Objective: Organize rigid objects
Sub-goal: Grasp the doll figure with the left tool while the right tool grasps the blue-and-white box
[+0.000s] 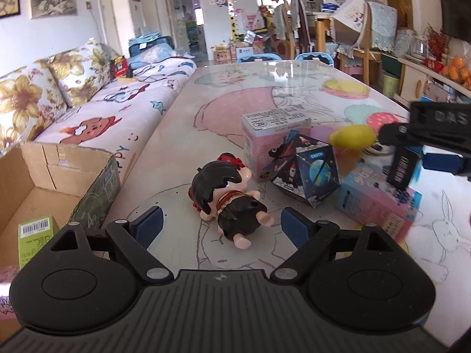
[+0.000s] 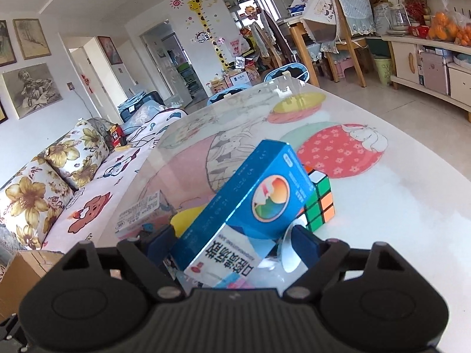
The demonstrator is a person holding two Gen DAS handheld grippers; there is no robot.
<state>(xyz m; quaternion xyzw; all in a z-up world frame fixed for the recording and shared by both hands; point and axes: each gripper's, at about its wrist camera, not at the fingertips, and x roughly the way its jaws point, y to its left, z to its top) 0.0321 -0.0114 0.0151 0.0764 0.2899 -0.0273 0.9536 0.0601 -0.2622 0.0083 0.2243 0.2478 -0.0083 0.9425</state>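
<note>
My left gripper (image 1: 220, 217) stands open low over the table (image 1: 235, 94), and a black-haired doll (image 1: 229, 197) lies just ahead between its fingers, untouched. My right gripper (image 2: 229, 232) is open around a blue medicine box (image 2: 253, 203). That box sits tilted edge-up between the pads, with a clear gap at the right pad (image 2: 306, 244). In the left wrist view the right gripper (image 1: 412, 153) reaches in from the right, over a pink-and-blue carton (image 1: 376, 206). An upright pink carton (image 1: 273, 144), a dark space-print folding toy (image 1: 306, 173) and a yellow object (image 1: 353, 136) stand nearby.
An open cardboard box (image 1: 59, 176) sits at the table's left edge and holds a green packet (image 1: 35, 235). A Rubik's cube (image 2: 319, 203) rests right of the blue box. A sofa (image 1: 103, 103) runs along the left. Chairs and a cabinet stand beyond the far end.
</note>
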